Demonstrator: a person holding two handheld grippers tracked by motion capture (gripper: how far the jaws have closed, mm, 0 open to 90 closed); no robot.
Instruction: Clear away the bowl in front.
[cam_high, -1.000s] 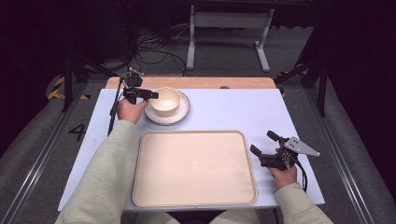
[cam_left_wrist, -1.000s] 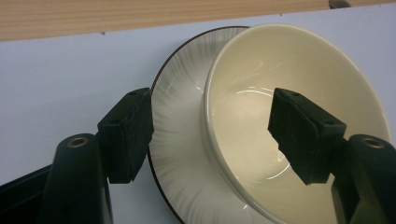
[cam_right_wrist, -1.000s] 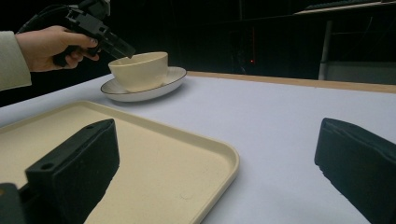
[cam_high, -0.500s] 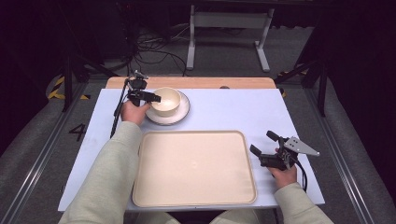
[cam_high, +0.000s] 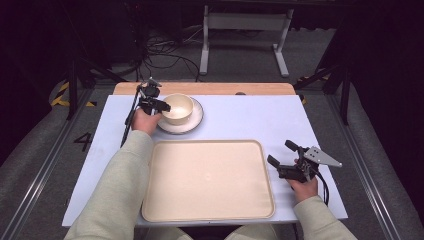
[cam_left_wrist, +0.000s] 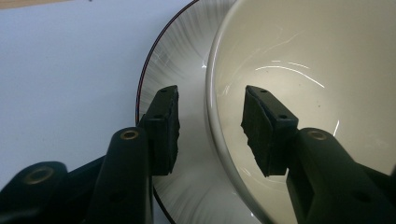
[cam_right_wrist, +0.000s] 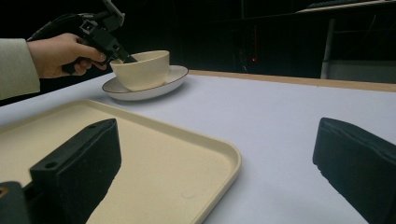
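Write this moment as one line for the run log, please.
left gripper: jaws closing astride bowl rim, pads not yet pressing | bowl: on plate | right gripper: open, beside tray

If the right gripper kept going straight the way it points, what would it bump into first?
Probably nothing nearby: the right gripper looks across bare table. The tray rim lies just inside its left jaw, and the bowl sits off to the left.

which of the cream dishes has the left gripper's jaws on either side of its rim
The bowl, standing on the plate: the left gripper has one of the jaws inside its wall and one outside. The big tray lies untouched, nearer the person.
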